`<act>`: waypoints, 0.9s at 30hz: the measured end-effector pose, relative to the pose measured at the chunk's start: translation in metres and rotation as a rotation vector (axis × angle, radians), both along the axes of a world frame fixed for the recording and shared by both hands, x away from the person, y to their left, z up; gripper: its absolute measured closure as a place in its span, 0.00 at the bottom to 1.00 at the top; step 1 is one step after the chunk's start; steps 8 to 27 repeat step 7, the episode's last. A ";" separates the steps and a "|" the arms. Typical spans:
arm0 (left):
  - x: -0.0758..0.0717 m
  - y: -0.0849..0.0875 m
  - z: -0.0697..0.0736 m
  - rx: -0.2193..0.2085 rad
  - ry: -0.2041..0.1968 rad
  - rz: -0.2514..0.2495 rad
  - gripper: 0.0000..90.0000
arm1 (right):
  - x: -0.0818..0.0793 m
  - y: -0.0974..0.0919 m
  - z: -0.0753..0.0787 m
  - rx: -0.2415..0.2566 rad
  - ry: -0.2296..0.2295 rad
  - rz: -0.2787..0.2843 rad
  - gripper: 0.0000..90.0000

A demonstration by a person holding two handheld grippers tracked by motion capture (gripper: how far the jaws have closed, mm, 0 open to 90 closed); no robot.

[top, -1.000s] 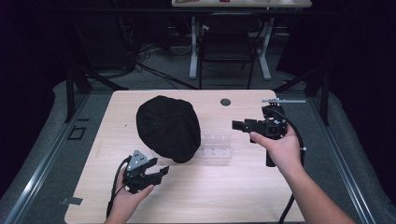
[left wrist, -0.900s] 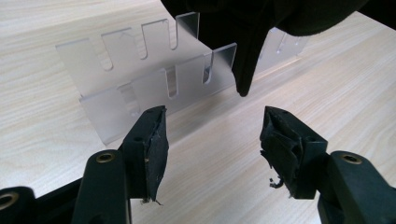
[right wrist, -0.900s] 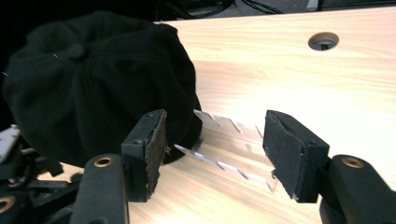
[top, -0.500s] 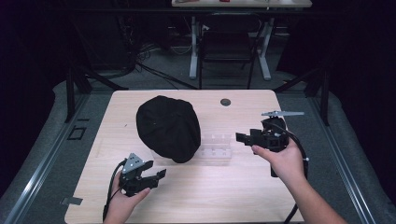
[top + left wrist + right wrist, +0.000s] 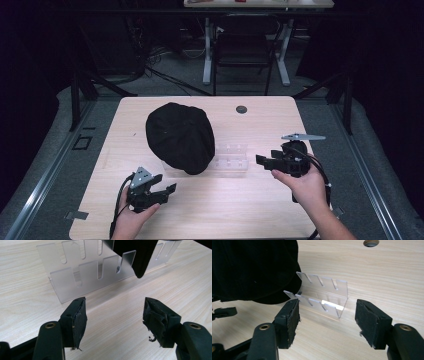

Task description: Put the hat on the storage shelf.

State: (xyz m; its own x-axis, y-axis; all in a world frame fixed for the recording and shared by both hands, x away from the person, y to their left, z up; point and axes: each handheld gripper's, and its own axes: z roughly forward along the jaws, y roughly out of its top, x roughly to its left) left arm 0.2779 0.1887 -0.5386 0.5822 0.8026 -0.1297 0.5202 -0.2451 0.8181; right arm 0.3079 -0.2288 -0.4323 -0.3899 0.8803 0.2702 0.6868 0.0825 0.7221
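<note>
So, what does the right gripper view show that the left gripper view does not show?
The right gripper view alone has the round hole in the table and most of the black hat's crown, resting on one end of the clear slotted rack.

The left gripper view alone has the rack's other side, where the hat's edge hangs down over a slot.

Both have the hat, the rack, the wooden table, and their own open jaws with nothing between them.

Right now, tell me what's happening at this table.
A person holds a two-jaw gripper in each hand at a wooden table. A black cap rests on one end of a clear slotted acrylic rack. The left gripper and the right gripper sit on either side of the rack; their jaws have just been opening, with nothing between them.
</note>
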 end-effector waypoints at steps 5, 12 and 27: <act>-0.001 0.002 -0.002 0.007 0.000 0.004 0.40 | -0.005 -0.003 -0.010 -0.007 -0.008 -0.011 0.40; -0.001 0.003 -0.003 0.004 0.000 0.007 0.40 | -0.008 -0.003 -0.015 -0.008 -0.011 -0.012 0.40; -0.001 0.003 -0.003 0.004 0.000 0.007 0.40 | -0.008 -0.003 -0.015 -0.008 -0.011 -0.012 0.40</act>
